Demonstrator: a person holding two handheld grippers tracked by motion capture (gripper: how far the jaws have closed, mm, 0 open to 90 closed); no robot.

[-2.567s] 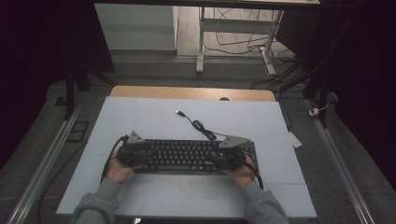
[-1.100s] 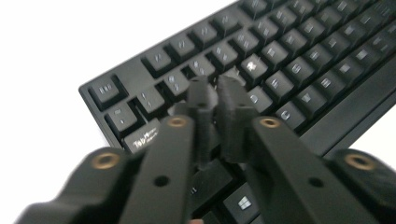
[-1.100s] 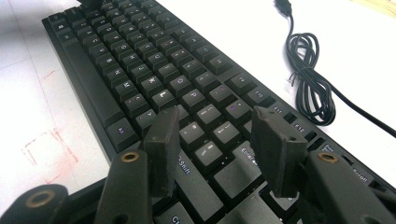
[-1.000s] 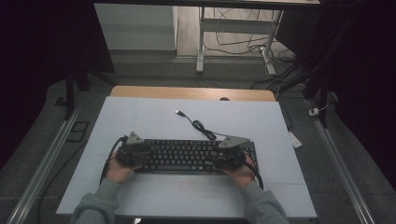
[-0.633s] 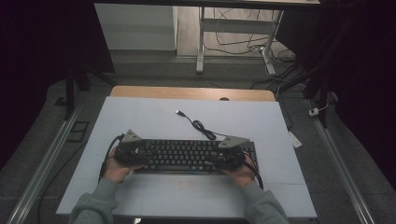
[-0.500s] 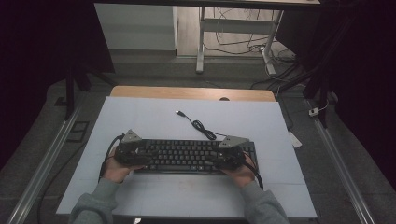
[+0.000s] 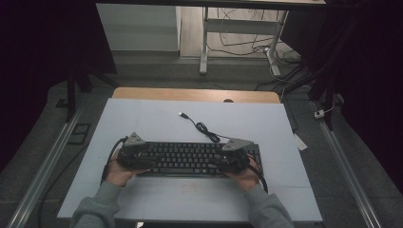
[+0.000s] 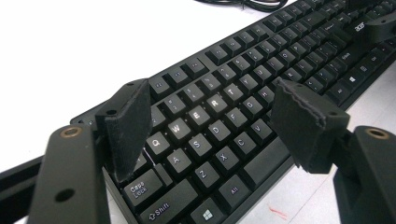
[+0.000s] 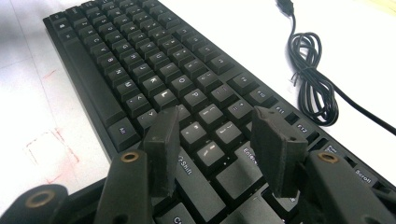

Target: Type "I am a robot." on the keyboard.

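White table in a dark room (cables behind); both grippers spread over the keyboard.

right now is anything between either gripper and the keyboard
Nothing visible. The left gripper sits right over the keyboard near Q, W and E, jaws just opened, with only keys showing between them. The right gripper hangs open over the Shift and Enter end. The coiled cable lies off to the side on the table.
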